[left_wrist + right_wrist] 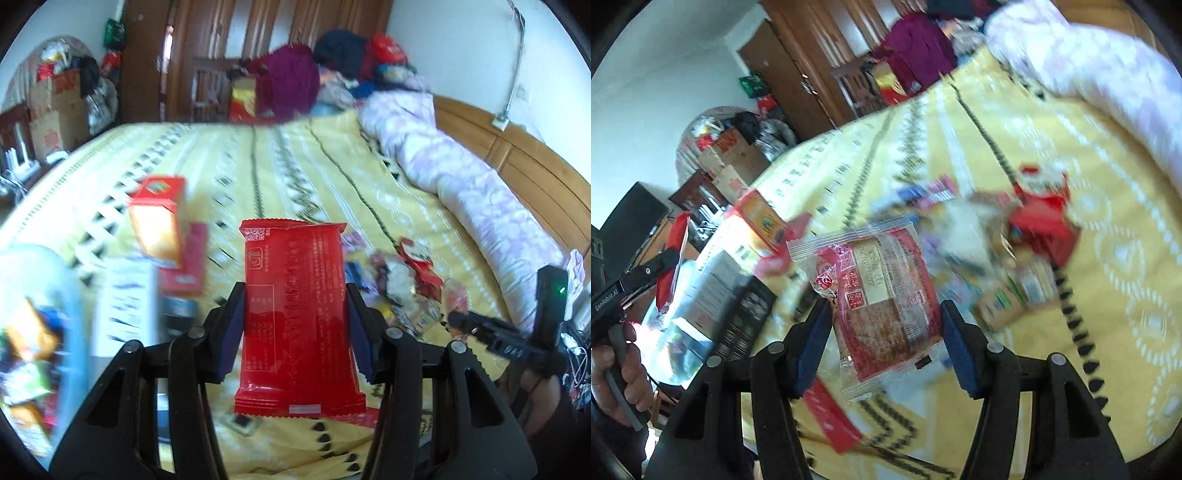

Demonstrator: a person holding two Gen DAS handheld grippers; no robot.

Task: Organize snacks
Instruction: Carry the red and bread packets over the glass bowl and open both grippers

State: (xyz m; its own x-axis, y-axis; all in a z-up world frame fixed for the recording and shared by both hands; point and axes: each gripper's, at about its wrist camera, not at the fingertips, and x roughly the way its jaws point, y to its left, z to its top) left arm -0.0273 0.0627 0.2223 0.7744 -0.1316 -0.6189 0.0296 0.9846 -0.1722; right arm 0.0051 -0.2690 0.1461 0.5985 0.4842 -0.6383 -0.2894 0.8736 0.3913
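Note:
In the left wrist view a red foil snack packet [295,332] stands upright above the yellow bedsheet [295,166]. My left gripper [295,291] is shut on it, a blue pad [231,332] pressing each long edge. In the right wrist view my right gripper [885,304] is shut on a clear-wrapped brown cake with red print [886,295], also lifted off the bed. A heap of loose small snacks [979,236] lies beyond it. The left gripper's red packet [670,258] shows at the left, with a hand [620,369] on the handle.
A red-orange carton [159,218] and a white box [125,302] stand left of the packet. A clear bin [74,295] with snacks sits at the far left. A rolled lilac quilt [461,177] lines the bed's right side, and clothes [295,77] are piled at the far end.

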